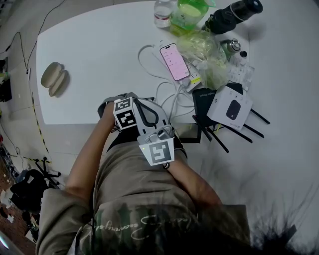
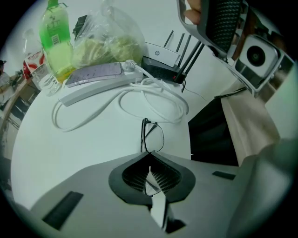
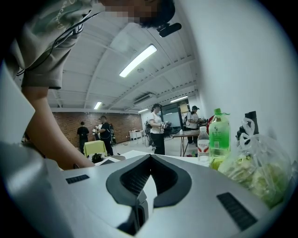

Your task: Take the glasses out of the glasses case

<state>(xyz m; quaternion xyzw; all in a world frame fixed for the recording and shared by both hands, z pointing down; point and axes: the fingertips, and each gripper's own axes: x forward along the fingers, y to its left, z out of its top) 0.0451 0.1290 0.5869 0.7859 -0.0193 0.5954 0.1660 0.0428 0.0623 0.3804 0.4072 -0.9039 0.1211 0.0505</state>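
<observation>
A pair of thin black-framed glasses is pinched edge-on in my left gripper, which is shut on it; the frame sticks out over the white table. The beige glasses case lies far off at the table's left end, its two halves side by side. In the head view my left gripper is at the table's front edge and my right gripper is just behind it, off the table. My right gripper is shut on nothing and points up into the room.
A white power strip with looped cable, a phone, a plastic bag, a green bottle, a water bottle and a black router crowd the table's right side. Several people stand in the room behind.
</observation>
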